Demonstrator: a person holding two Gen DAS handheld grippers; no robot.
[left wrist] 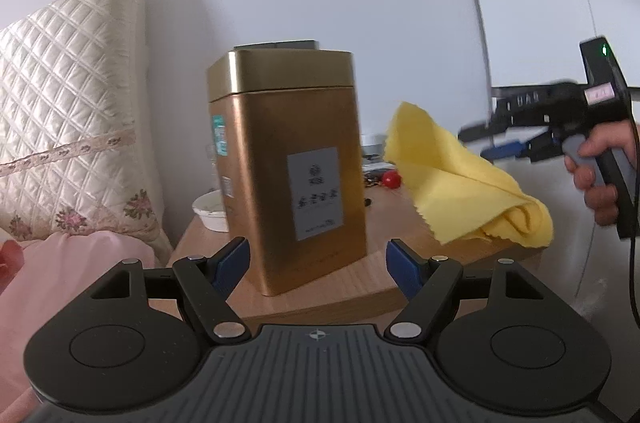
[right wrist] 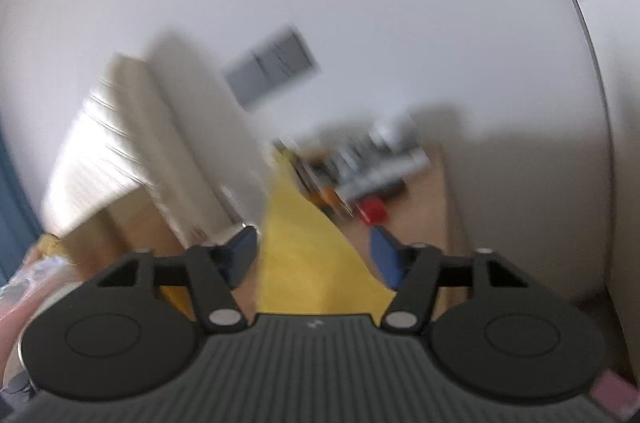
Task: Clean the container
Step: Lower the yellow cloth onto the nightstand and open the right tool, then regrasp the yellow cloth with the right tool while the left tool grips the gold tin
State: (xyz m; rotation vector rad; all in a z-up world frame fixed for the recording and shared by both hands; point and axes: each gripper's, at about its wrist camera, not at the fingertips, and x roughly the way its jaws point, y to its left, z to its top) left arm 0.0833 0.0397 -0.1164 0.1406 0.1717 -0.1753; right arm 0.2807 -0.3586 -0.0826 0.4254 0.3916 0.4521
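Left wrist view: left gripper (left wrist: 318,263) jaws apart, astride gold tin (left wrist: 286,167) near table (left wrist: 400,275) edge, left pad close, contact unclear. Yellow cloth (left wrist: 464,179) hangs right of tin — wiping seemingly not begun.

Right wrist view: blurred; right gripper (right wrist: 314,255) jaws apart around cloth — grip uncertain.

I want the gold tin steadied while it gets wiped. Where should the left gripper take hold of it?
Grip the gold tin low on its flat side walls, coming level from the front. It stands upright between the open left gripper, and the lid looks separate, so stay below it.
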